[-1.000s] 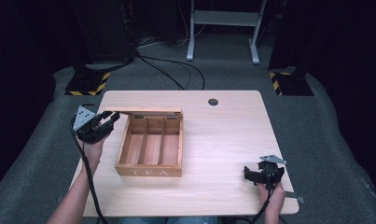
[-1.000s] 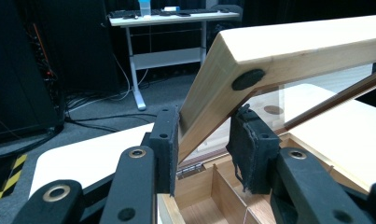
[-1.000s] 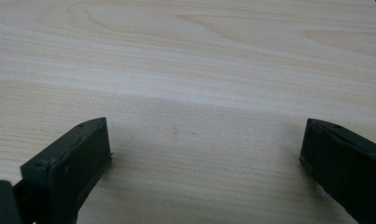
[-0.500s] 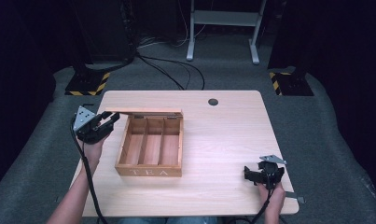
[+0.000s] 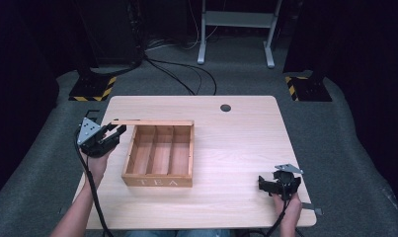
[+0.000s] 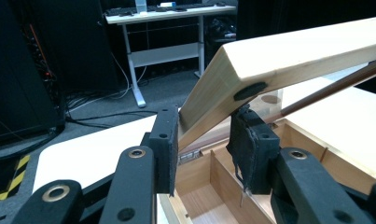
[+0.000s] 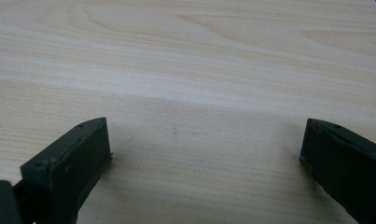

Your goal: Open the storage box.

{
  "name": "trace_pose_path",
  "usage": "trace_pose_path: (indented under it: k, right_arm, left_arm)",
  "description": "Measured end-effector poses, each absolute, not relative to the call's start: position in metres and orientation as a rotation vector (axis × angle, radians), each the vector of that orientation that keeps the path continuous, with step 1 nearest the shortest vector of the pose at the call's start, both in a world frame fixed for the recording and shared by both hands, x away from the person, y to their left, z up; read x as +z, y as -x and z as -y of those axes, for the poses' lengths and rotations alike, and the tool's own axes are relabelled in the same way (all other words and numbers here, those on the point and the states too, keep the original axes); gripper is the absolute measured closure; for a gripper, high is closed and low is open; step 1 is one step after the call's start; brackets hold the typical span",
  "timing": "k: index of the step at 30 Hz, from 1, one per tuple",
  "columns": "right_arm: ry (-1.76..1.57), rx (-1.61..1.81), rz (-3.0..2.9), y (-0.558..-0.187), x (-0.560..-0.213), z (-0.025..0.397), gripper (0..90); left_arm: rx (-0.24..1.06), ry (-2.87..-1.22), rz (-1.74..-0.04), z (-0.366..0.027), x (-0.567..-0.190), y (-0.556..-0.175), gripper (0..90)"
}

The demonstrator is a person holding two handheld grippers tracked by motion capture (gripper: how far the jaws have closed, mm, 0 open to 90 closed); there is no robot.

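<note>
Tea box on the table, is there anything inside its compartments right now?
No, the high view shows the three compartments of the tea box bare, with its lid raised between the left gripper jaws.

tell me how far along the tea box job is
Done: the wooden tea box has its lid raised, showing three empty compartments. In hand: the left gripper has its jaws on either side of the lid's corner, propping it open. The right gripper rests open over bare table near the front right. Left: probably swinging the lid fully back or shut; which, I cannot tell.
</note>
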State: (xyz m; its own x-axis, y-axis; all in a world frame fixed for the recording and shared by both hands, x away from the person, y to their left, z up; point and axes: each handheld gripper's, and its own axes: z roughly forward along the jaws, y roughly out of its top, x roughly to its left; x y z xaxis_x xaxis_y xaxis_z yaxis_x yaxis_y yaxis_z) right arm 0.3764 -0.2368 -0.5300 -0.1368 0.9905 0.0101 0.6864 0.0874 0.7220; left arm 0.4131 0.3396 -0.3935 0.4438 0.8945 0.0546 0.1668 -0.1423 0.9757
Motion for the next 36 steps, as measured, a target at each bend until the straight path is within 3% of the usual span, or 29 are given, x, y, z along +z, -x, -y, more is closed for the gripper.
trace_pose_path:
  k: [36]
  right_arm:
    - [-1.645,0.812,-1.88,-0.376,-0.53,0.237,1.2]
  left_arm:
    - [0.794,-1.64,-0.945,-0.344,-0.43,-0.379,62.2]
